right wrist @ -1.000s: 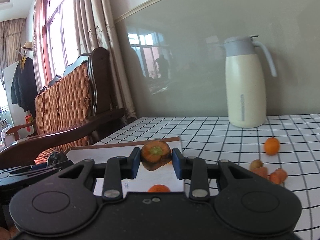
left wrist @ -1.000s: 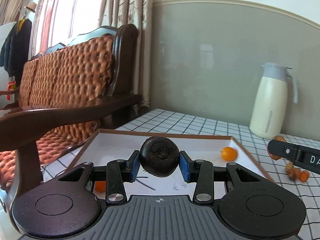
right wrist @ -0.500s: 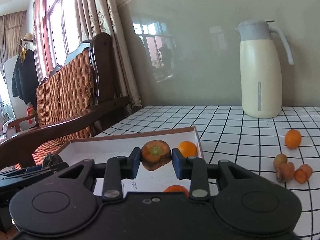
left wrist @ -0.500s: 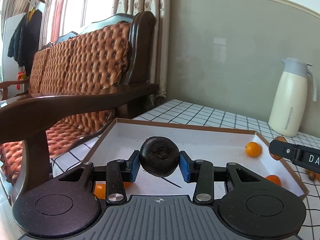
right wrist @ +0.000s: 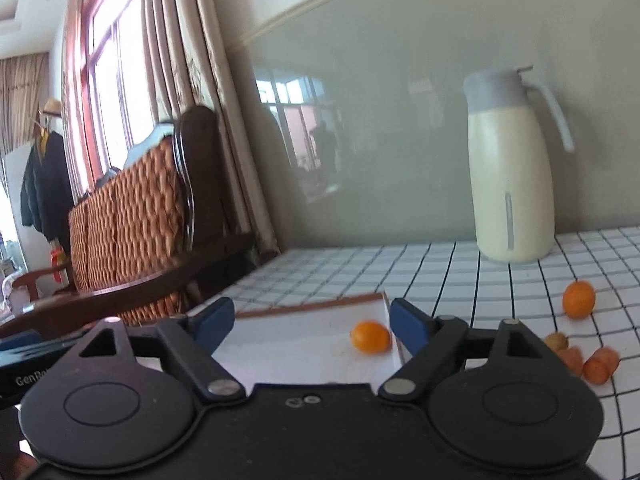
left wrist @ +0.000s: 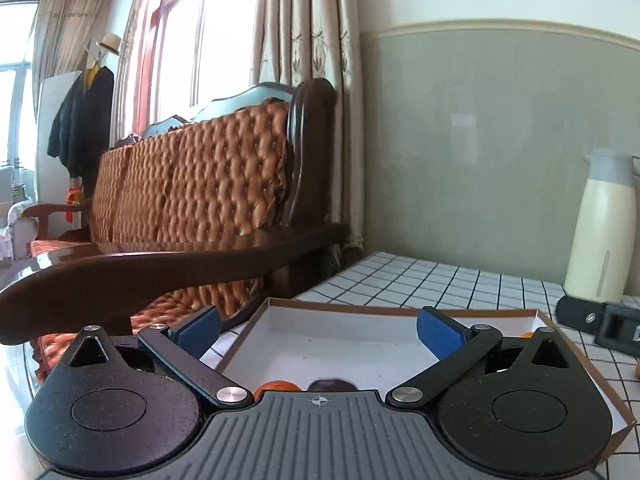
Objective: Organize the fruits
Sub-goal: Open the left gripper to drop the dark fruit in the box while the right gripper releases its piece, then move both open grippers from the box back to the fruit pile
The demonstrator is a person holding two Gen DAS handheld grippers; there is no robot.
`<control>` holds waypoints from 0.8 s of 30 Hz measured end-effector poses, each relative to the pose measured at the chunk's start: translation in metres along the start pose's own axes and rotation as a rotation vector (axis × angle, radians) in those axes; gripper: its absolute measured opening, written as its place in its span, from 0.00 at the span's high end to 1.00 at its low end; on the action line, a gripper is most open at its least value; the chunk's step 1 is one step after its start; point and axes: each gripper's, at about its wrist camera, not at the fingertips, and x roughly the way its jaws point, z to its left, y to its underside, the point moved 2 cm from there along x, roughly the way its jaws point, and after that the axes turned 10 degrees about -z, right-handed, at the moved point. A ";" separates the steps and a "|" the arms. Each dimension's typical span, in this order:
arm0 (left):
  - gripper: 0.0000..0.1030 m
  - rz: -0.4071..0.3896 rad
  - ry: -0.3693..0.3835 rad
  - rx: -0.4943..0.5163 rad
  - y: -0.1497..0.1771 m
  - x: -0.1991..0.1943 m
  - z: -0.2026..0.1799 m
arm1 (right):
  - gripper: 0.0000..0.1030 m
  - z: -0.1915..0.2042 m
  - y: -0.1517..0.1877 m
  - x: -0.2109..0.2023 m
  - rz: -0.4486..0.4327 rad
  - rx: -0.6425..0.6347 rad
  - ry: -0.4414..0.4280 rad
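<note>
I'm spreading both sets of jaws: left gripper [left wrist: 318,330] and right gripper [right wrist: 312,322] have just been opening, nothing between them. Dark fruit [left wrist: 333,385] is lying in the box [left wrist: 400,312]; loose fruits [right wrist: 579,299] are waiting right of my right gripper, the nearer one.

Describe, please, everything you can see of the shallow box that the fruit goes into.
The box is a shallow open tray, apparently cardboard, with brown rims and a white inside. It lies flat on the checked tablecloth near the sofa. An orange fruit rests near its far right corner; another orange one and a dark fruit show at its near edge.
</note>
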 end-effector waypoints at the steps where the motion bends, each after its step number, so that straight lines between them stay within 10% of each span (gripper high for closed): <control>1: 0.00 0.005 0.003 -0.007 0.000 0.001 0.001 | 0.20 -0.001 -0.003 -0.002 -0.011 0.005 0.001; 5: 0.00 0.003 -0.013 -0.009 -0.002 0.001 0.004 | 0.06 -0.007 -0.006 -0.008 -0.050 0.033 0.012; 24: 0.00 0.021 0.174 0.107 0.001 -0.029 -0.060 | 0.06 -0.058 -0.008 -0.044 0.006 0.034 0.144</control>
